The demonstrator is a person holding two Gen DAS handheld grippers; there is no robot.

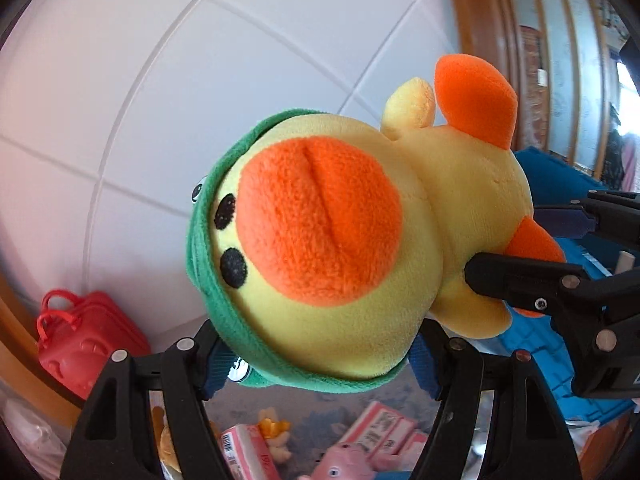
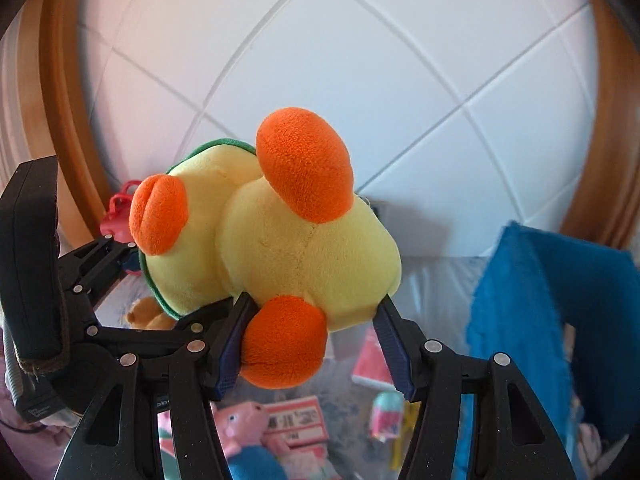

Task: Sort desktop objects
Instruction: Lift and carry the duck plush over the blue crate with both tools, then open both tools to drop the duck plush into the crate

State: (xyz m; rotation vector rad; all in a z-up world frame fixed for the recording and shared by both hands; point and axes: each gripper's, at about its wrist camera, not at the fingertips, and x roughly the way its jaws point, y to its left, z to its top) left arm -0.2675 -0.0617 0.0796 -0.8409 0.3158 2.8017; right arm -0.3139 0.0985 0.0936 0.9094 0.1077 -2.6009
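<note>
yellow plush duck (image 1: pixel 320 240) with an orange beak and a green hood fills the left wrist view, held up in the air in front of a white tiled wall (image 1: pixel 160 80). the left gripper (image 1: pixel 324 364) is clamped on the duck's head, blue pads pressed in on either side of the hood. off to the duck's right the right gripper (image 1: pixel 532 256) comes in from the side and pinches the body next to an orange foot. below the duck there's still a pile on the desk: pink boxes (image 1: pixel 384 428), a pink pig toy (image 1: pixel 340 468) and a red toy case (image 1: pixel 88 340) down-left of the duck. a blue bin (image 1: pixel 560 380) sits behind the duck's body.

right wrist view looks at the duck's (image 2: pixel 288 248) bottom end. the right gripper (image 2: pixel 316 344) grips the lower body, one pad by the lower orange foot, the other on the far flank. the left gripper (image 2: pixel 120 256) is on the head side of the duck. the blue bin (image 2: pixel 552 320) stands open just right of the duck, and under the duck the pig toy (image 2: pixel 240 424), a pink box (image 2: pixel 296 420) and a small pastel thing (image 2: pixel 388 416) i can't make out lie loose.

so my guess is we're early-ish to mid: the duck is lifted but not dropped anywhere yet, and plenty of stuff is unsorted. looks like the bin is the next stop, though that's only a guess.
</note>
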